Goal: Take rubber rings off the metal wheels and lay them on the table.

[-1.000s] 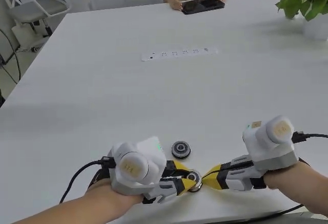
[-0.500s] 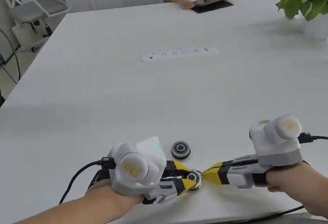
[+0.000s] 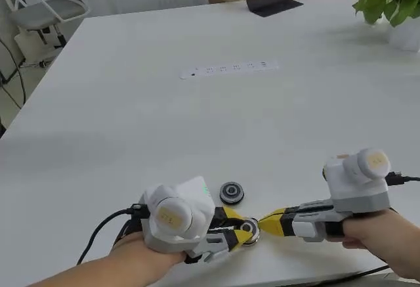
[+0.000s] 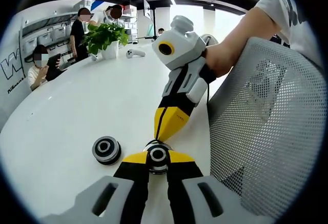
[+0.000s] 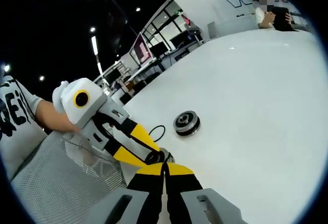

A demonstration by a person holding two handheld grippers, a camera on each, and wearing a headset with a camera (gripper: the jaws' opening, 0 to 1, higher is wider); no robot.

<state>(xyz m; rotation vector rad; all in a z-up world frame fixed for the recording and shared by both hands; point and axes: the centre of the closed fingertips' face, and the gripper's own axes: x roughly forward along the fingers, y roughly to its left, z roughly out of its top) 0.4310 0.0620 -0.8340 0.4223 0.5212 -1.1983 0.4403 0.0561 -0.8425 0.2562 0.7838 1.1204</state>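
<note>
Rubber ring [image 4: 151,146] may snap back if our right gripper [image 5: 163,166], jaws together at its rim, slips while our left gripper [image 4: 157,157] clamps the metal wheel [image 4: 157,154].

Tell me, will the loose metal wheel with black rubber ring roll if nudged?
Probably not: the loose metal wheel lies flat on the white table. Its black rubber ring should grip, not slide. Being metal, likely heavy for its size.

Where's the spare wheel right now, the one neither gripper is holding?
In the head view the free wheel lies on the table just beyond the held wheel in the left gripper, touching neither gripper.
</note>
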